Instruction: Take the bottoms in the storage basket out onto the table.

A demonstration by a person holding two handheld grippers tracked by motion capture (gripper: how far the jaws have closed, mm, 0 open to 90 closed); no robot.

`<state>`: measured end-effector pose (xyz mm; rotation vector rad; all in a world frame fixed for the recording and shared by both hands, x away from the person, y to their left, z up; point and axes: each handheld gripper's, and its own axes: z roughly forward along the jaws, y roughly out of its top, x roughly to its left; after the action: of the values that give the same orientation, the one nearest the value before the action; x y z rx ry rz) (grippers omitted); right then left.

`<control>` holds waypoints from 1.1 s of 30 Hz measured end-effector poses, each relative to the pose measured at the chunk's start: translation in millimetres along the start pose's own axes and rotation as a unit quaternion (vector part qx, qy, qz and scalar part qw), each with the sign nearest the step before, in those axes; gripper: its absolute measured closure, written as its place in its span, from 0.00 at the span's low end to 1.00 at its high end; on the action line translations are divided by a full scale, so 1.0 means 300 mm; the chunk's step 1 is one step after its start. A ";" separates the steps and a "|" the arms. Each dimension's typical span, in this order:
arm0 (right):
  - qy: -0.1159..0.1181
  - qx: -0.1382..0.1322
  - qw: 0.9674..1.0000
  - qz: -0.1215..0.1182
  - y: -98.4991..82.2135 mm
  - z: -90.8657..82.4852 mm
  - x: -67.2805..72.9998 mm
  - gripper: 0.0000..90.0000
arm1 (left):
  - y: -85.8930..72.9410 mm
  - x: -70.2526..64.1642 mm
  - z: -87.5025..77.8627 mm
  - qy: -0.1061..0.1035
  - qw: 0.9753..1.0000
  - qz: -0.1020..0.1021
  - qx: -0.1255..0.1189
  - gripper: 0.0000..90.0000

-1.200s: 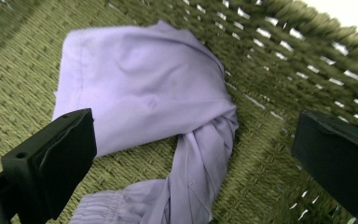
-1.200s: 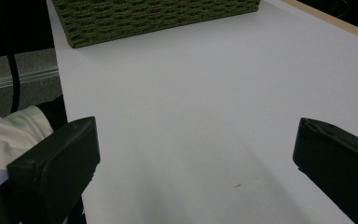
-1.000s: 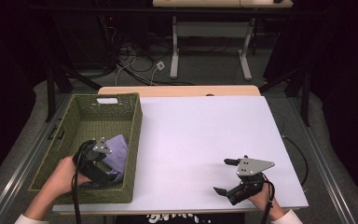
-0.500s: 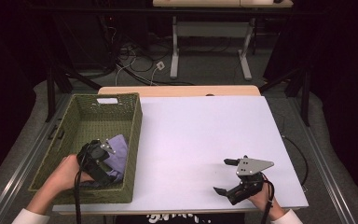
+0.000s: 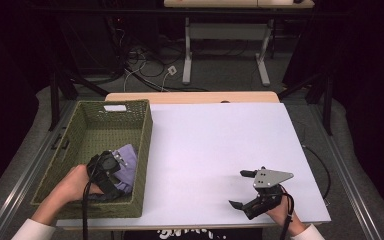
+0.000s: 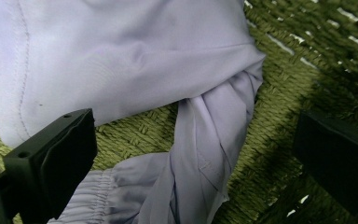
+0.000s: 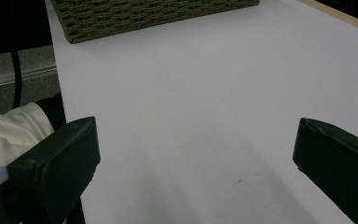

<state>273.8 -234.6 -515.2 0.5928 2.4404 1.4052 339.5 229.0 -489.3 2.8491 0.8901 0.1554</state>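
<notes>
I had the left gripper [image 5: 111, 167] down in the green woven basket [image 5: 144, 150], jaws wide apart over the lilac garment [image 6: 135, 60] on its floor. I judged the twisted strap [image 6: 214, 140] the best bite, though its folds were hard to read. The right gripper [image 5: 247, 192] waited open above the white table [image 5: 220, 140]; the basket wall hemmed my lift.

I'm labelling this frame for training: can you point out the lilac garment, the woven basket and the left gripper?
lilac garment [image 6: 121, 60]: left gripper view, on its broad smooth panel.
woven basket [image 5: 147, 131]: high view, on its right wall.
left gripper [image 5: 122, 162]: high view, at the tips of its jaws, over the garment.
</notes>
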 end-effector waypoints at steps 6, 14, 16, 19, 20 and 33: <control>0.000 0.000 1.000 0.000 -0.001 0.001 0.000 0.00 | 0.002 -0.005 0.026 -0.008 0.999 0.007 0.031 0.10; 0.002 0.002 1.000 -0.003 0.002 0.003 0.004 0.00 | 0.008 -0.007 0.037 -0.012 0.999 0.009 0.038 0.24; 0.002 0.002 1.000 -0.001 0.001 0.004 0.003 0.00 | 0.010 -0.007 0.041 -0.017 0.999 0.014 0.041 0.27; 0.000 0.003 1.000 0.002 -0.001 0.002 0.001 0.00 | 0.012 -0.006 0.054 -0.022 0.998 0.017 0.051 0.33; 0.000 0.003 1.000 0.001 -0.001 0.003 0.001 0.00 | 0.013 -0.005 0.059 -0.024 0.998 0.019 0.055 0.34; 0.002 0.008 1.000 -0.001 -0.001 0.005 0.002 0.01 | 0.005 0.002 0.086 -0.062 0.996 0.010 0.055 0.70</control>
<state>273.9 -233.2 -516.3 0.5923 2.4561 1.3885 344.7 225.2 -514.3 2.9305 0.8697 -0.0709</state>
